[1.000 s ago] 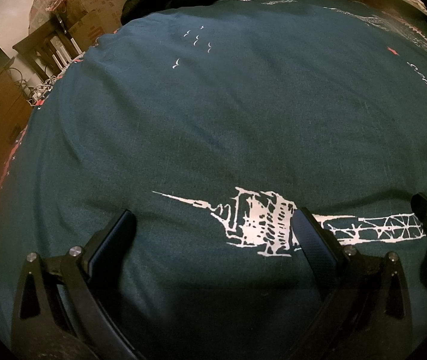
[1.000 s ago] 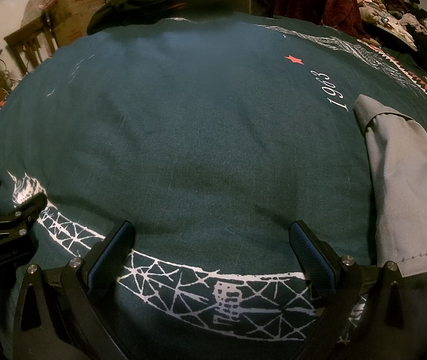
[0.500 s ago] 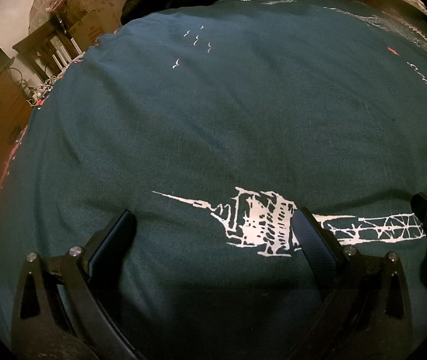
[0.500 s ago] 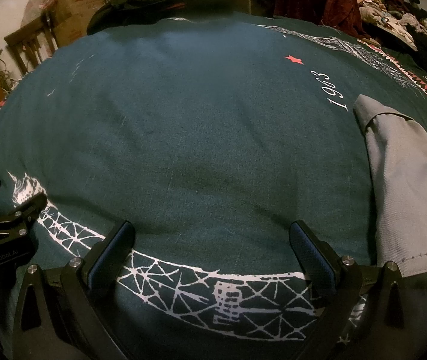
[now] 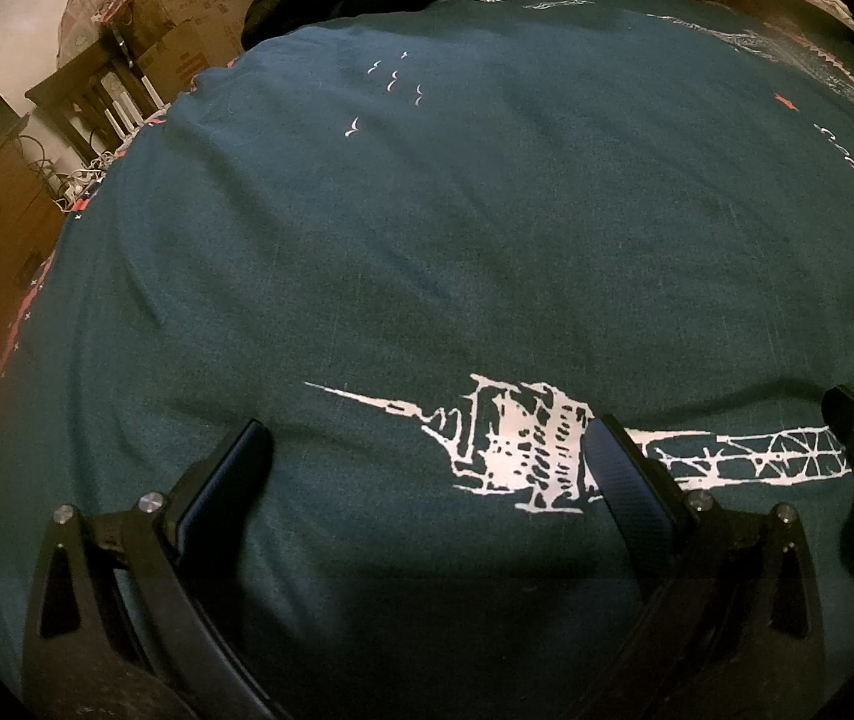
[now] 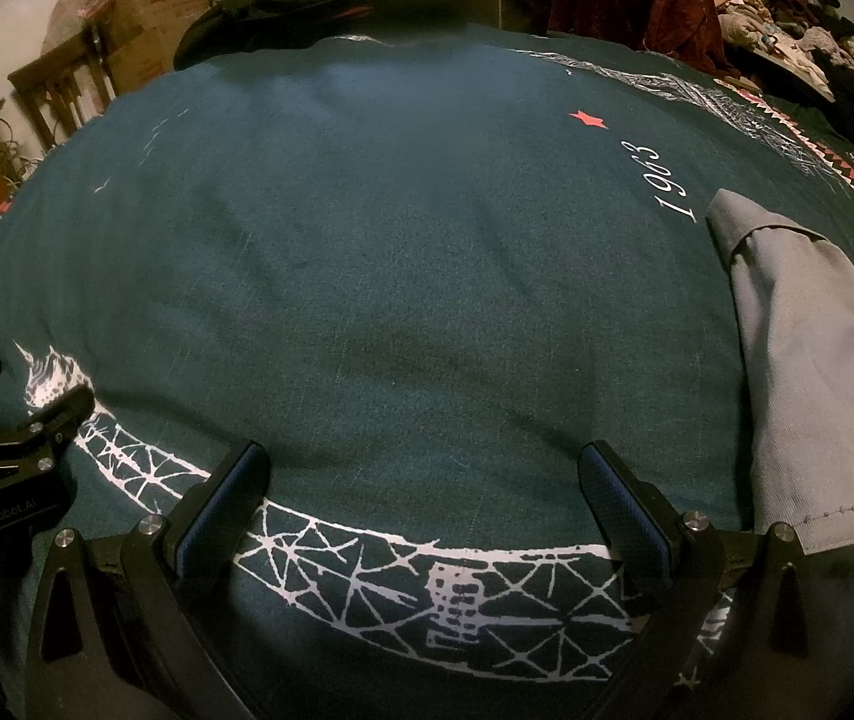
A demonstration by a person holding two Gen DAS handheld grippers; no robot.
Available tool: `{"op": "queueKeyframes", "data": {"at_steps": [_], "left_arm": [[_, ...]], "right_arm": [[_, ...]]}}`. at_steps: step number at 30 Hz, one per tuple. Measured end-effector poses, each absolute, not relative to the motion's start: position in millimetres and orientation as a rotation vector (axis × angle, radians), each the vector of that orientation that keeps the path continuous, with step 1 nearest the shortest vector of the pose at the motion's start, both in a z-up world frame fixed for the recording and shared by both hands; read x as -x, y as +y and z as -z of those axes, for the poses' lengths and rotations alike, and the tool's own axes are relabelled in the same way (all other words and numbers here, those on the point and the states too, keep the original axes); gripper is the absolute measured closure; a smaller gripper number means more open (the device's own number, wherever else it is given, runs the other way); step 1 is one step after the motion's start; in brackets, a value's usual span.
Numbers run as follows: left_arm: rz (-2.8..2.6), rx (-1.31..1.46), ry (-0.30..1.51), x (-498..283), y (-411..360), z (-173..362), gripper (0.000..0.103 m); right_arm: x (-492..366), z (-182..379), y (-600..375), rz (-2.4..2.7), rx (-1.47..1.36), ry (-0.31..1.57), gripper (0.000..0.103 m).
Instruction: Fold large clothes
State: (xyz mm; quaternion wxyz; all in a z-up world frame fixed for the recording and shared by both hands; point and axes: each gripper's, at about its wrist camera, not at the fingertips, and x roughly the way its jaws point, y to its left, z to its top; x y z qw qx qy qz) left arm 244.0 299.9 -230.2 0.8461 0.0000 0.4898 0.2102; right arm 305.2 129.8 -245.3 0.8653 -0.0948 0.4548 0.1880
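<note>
Grey garment (image 6: 811, 372) runs off frame; both grippers' jaws spread apart.

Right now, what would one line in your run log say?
left gripper: open, empty | right gripper: open, empty | grey garment: on dark green printed bedspread, right of right gripper | folding: not begun

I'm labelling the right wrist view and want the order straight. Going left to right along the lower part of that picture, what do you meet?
Left gripper → white lattice print on the dark teal cloth, between the open right gripper's fingers → grey garment.
</note>
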Motion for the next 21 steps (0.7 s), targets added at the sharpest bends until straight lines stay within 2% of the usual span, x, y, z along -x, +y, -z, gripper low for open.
{"op": "queueKeyframes", "data": {"at_steps": [21], "left_arm": [[-0.434, 0.009, 1.022, -245.8, 304.3, 231.2, 0.0]], "right_arm": [[-307.8, 244.9, 135.8, -0.385, 0.235, 0.951, 0.0]]}}
